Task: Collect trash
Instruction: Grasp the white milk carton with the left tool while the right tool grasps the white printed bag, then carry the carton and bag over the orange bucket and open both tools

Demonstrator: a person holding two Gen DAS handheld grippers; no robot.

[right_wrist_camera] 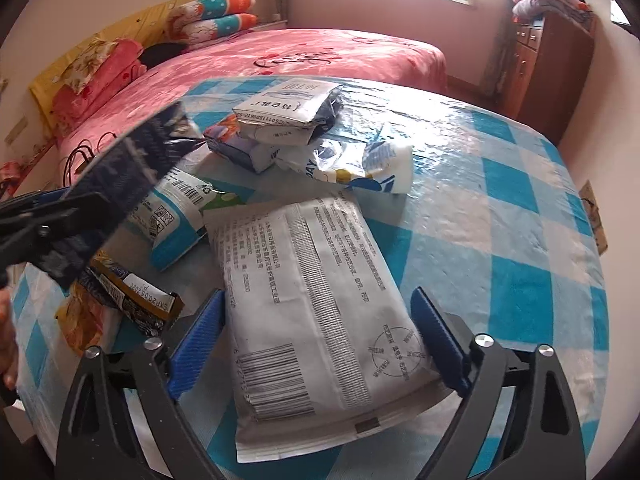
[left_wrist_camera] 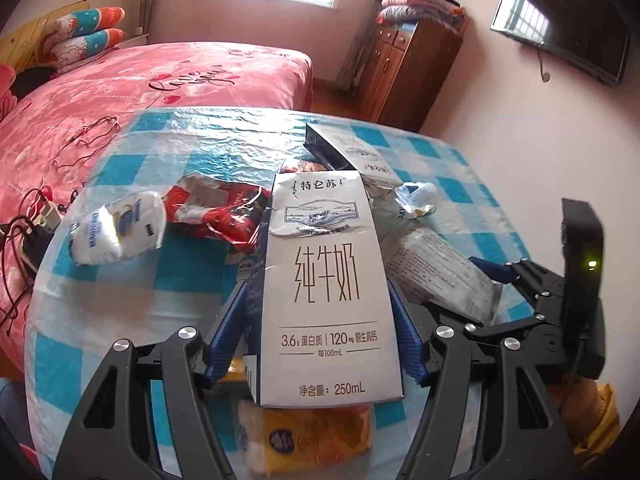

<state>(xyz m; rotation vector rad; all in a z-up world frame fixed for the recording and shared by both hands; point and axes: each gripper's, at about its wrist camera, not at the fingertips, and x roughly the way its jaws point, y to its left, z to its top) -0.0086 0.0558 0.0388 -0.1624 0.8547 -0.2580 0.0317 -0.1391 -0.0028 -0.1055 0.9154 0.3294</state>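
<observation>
A: Well, the round table [right_wrist_camera: 520, 184] with its blue-and-white checked cloth is carrying all the litter, and the pink bed [left_wrist_camera: 168, 88] is sitting just behind it.

B: And the biggest piece?

A: The flat grey pouch [right_wrist_camera: 316, 300] is lying printed side up, near the table's front edge. The right gripper [right_wrist_camera: 320, 348] is straddling its near end, blue pads spread wide on either side; I am not seeing them pressing in yet.

B: So that one is waiting. The left?

A: The left gripper [left_wrist_camera: 320, 344] is pinching the white milk carton [left_wrist_camera: 326, 292], pads bearing on both its sides, and the carton is standing above a yellow packet [left_wrist_camera: 304, 440].

B: Smaller bits?

A: A second milk carton [right_wrist_camera: 288, 112] is lying at the far side, a crumpled white bag [right_wrist_camera: 360, 164] just beside it, a red wrapper [left_wrist_camera: 216, 212] and a white-and-blue pouch [left_wrist_camera: 116, 228] further left.

B: Then we are judging this as the pick-up step, one item secured.

A: Agreed. Next, the right pads need closing squarely on the pouch, which is looking slick and floppy, so gripping nearer its middle is probably wiser. No bin is showing.
</observation>
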